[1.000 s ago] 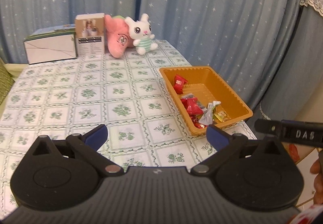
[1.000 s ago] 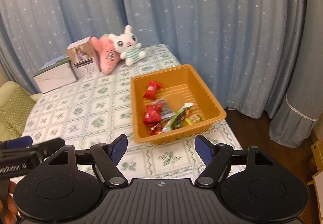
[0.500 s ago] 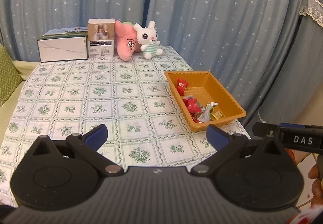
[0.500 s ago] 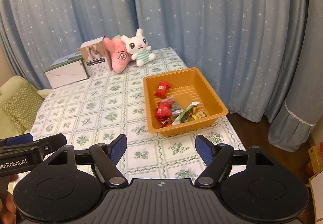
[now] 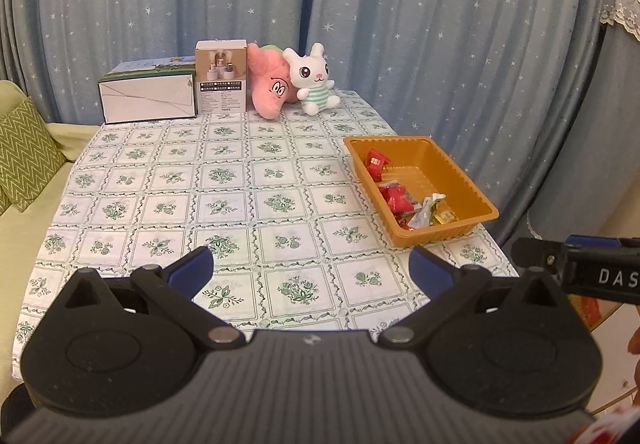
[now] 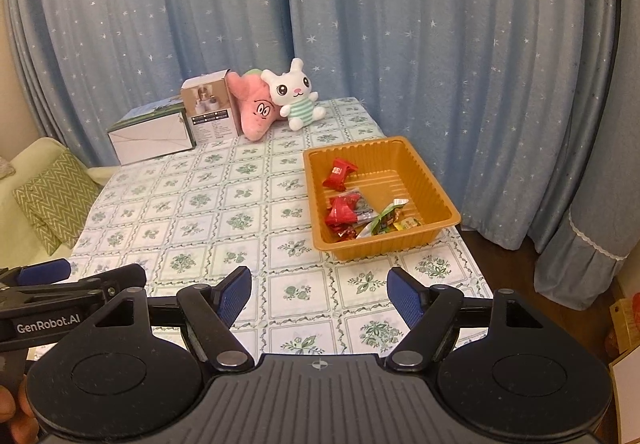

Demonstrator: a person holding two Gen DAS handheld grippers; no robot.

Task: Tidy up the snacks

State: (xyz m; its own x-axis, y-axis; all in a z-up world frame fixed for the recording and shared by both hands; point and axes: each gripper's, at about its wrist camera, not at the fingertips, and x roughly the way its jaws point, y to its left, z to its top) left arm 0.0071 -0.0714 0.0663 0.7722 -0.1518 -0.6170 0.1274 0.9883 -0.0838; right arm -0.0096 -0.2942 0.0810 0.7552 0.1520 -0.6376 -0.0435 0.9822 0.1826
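Observation:
An orange tray (image 5: 466, 180) (image 6: 430, 180) sits near the table's right edge. It holds several wrapped snacks: red packets (image 5: 396, 198) (image 6: 340, 210) and a green-and-silver wrapper (image 6: 386, 218). My left gripper (image 5: 310, 268) is open and empty, held above the table's near edge, well short of the tray. My right gripper (image 6: 320, 290) is open and empty, also back from the tray. Each gripper shows at the edge of the other's view.
The table (image 5: 224, 180) has a green floral cloth. At its far end stand a white box (image 5: 148, 98), a small carton (image 5: 221, 78), a pink plush (image 5: 270, 84) and a white bunny (image 5: 314, 78). Blue curtains hang behind. A sofa with a cushion (image 5: 24, 156) lies left.
Both grippers have drawn back and up from the table, so the tray and the far objects look smaller and more of the table shows. Both stay open.

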